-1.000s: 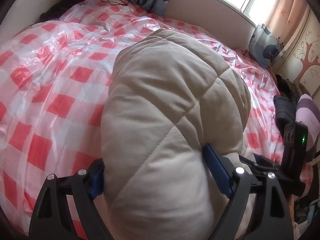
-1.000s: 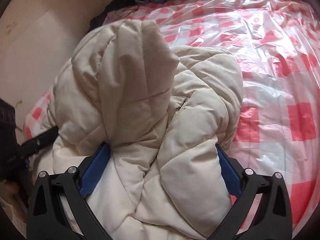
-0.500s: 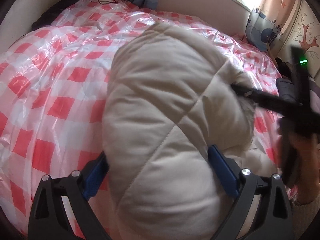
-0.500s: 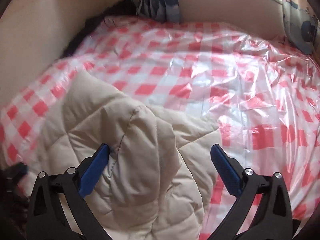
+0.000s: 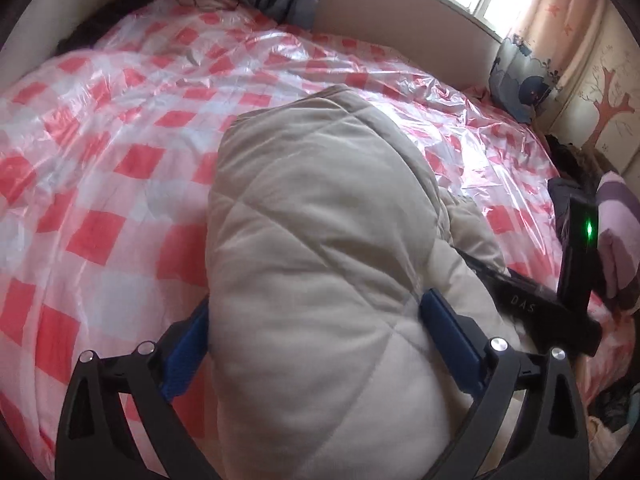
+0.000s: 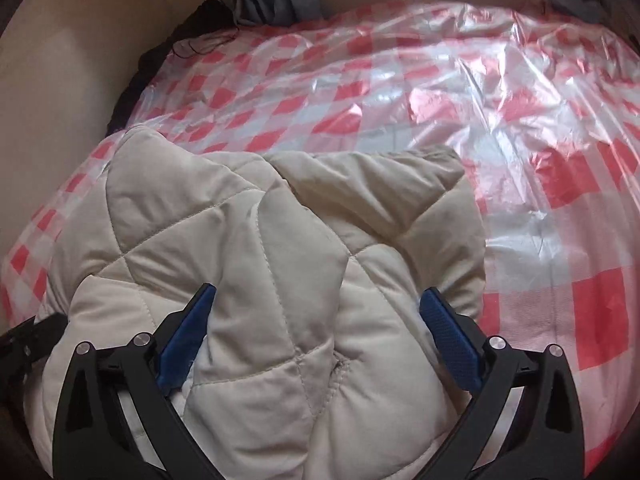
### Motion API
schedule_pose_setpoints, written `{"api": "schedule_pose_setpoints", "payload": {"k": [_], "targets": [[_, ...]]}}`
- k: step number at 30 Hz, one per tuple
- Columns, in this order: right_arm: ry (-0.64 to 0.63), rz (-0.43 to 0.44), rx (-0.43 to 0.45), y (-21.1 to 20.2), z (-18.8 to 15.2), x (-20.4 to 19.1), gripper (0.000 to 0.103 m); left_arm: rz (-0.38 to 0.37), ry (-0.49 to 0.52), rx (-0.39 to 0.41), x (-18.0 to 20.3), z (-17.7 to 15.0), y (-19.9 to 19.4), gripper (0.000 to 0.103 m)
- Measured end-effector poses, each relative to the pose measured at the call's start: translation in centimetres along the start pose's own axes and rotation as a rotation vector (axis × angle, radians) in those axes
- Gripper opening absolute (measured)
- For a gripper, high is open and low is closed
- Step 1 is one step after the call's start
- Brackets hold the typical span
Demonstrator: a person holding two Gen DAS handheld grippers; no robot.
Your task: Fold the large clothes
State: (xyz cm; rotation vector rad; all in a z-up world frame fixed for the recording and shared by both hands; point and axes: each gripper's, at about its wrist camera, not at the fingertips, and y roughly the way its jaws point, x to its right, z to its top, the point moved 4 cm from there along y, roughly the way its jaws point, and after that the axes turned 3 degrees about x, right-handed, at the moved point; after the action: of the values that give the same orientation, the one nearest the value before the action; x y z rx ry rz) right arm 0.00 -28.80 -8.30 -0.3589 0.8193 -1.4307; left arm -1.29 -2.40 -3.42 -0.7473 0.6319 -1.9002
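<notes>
Both fingers (image 5: 448, 330) wide, astride quilted jacket (image 5: 320, 240) on bed.

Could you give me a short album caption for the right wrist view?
A puffy cream jacket bunched between the open right tool on a red-checked bed cover.

Bulky jacket (image 5: 320, 240) blocks ahead; checkered sheet (image 5: 100, 160) open beside.
</notes>
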Motion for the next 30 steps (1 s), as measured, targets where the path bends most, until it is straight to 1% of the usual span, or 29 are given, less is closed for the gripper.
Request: {"api": "schedule_pose_setpoints", "payload": {"k": [1, 2, 4, 5, 6, 7, 8, 9, 10, 11, 12, 13, 14, 15, 16, 17, 19, 20, 21, 22, 23, 24, 25, 26, 28, 30], "targets": [[-0.022, 0.018, 0.037, -0.6, -0.5, -1.0, 0.096, 0.028, 0.027, 0.043, 0.3, -0.8, -1.1, 0.094], [-0.052, 0.042, 0.072, -1.0, -0.5, -2.3, 0.096, 0.046, 0.03, 0.082, 0.0, -1.2, -2.1, 0.093], [-0.1, 0.106, 0.112, -1.0, 0.2, -4.7, 0.096, 0.074, -0.006, 0.112, -1.5, -0.2, -3.0, 0.092], [-0.113, 0.131, 0.121, -0.2, 0.9, -6.0, 0.096, 0.116, -0.01, 0.125, -2.5, 0.8, -3.2, 0.091], [-0.119, 0.122, 0.113, 0.7, 1.4, -7.0, 0.096, 0.171, 0.015, 0.14, -3.1, 1.8, -3.3, 0.089], [-0.12, 0.1, 0.072, 2.0, 1.6, -7.6, 0.096, 0.228, 0.061, 0.125, -3.5, 2.6, -3.0, 0.089], [-0.112, 0.092, -0.001, 3.6, 1.8, -7.7, 0.096, 0.257, 0.098, 0.053, -3.9, 3.0, -1.8, 0.089], [-0.105, 0.088, -0.052, 4.6, 2.0, -7.4, 0.096, 0.238, 0.085, -0.024, -4.5, 3.0, -0.5, 0.089], [-0.126, 0.068, -0.083, 5.1, 2.2, -7.0, 0.096, 0.188, 0.02, -0.042, -5.3, 3.0, 0.0, 0.092], [-0.155, 0.056, -0.105, 5.1, 1.9, -6.5, 0.096, 0.158, -0.02, -0.059, -5.8, 2.8, 0.3, 0.093], [-0.17, 0.065, -0.146, 5.0, 1.8, -5.8, 0.096, 0.138, -0.016, -0.064, -5.6, 2.5, 0.5, 0.094], [-0.151, 0.075, -0.183, 4.5, 1.6, -4.8, 0.096, 0.132, 0.003, -0.047, -5.3, 2.2, 0.4, 0.095], [-0.12, 0.073, -0.207, 3.7, 1.9, -4.2, 0.096, 0.141, 0.017, -0.025, -4.9, 2.0, 0.3, 0.095], [-0.12, 0.051, -0.178, 2.3, 2.9, -4.2, 0.096, 0.157, 0.018, -0.002, -4.7, 1.8, 0.2, 0.096], [-0.137, 0.044, -0.108, 0.7, 4.0, -4.8, 0.096, 0.169, 0.009, 0.012, -4.8, 1.7, 0.2, 0.096], [-0.133, 0.077, -0.04, -0.7, 5.5, -5.8, 0.096, 0.174, 0.003, 0.017, -4.6, 1.6, 0.2, 0.096], [-0.079, 0.169, 0.032, -1.7, 7.9, -7.7, 0.096, 0.185, 0.008, 0.028, -4.4, 1.5, 0.2, 0.096], [-0.039, 0.218, 0.035, -1.1, 8.9, -8.6, 0.096, 0.194, 0.015, 0.032, -4.2, 1.5, 0.2, 0.096], [0.015, 0.271, 0.002, 0.8, 9.5, -9.1, 0.096, 0.2, 0.021, 0.035, -4.1, 1.6, 0.2, 0.096], [0.077, 0.284, -0.045, 3.6, 9.6, -9.1, 0.096, 0.203, 0.023, 0.04, -4.1, 1.6, 0.2, 0.096], [0.109, 0.233, -0.087, 6.6, 9.0, -8.5, 0.096, 0.208, 0.021, 0.047, -4.2, 1.6, 0.2, 0.096], [0.107, 0.155, -0.138, 10.6, 7.7, -7.5, 0.096, 0.194, 0.007, 0.063, -4.3, 1.6, 0.1, 0.096], [0.165, 0.179, -0.19, 13.8, 6.2, -6.3, 0.096, 0.167, 0.0, 0.062, -4.3, 1.7, 0.3, 0.096], [0.222, 0.193, -0.182, 14.8, 6.0, -5.2, 0.095, 0.187, 0.02, 0.048, -4.1, 1.9, 1.0, 0.096], [0.185, 0.17, -0.174, 14.6, 6.1, -5.4, 0.095, 0.202, 0.035, 0.049, -3.8, 1.6, 1.6, 0.098], [0.148, 0.163, -0.207, 13.9, 6.2, -5.5, 0.095, 0.19, 0.041, 0.065, -3.7, 1.3, 1.2, 0.098]]}}
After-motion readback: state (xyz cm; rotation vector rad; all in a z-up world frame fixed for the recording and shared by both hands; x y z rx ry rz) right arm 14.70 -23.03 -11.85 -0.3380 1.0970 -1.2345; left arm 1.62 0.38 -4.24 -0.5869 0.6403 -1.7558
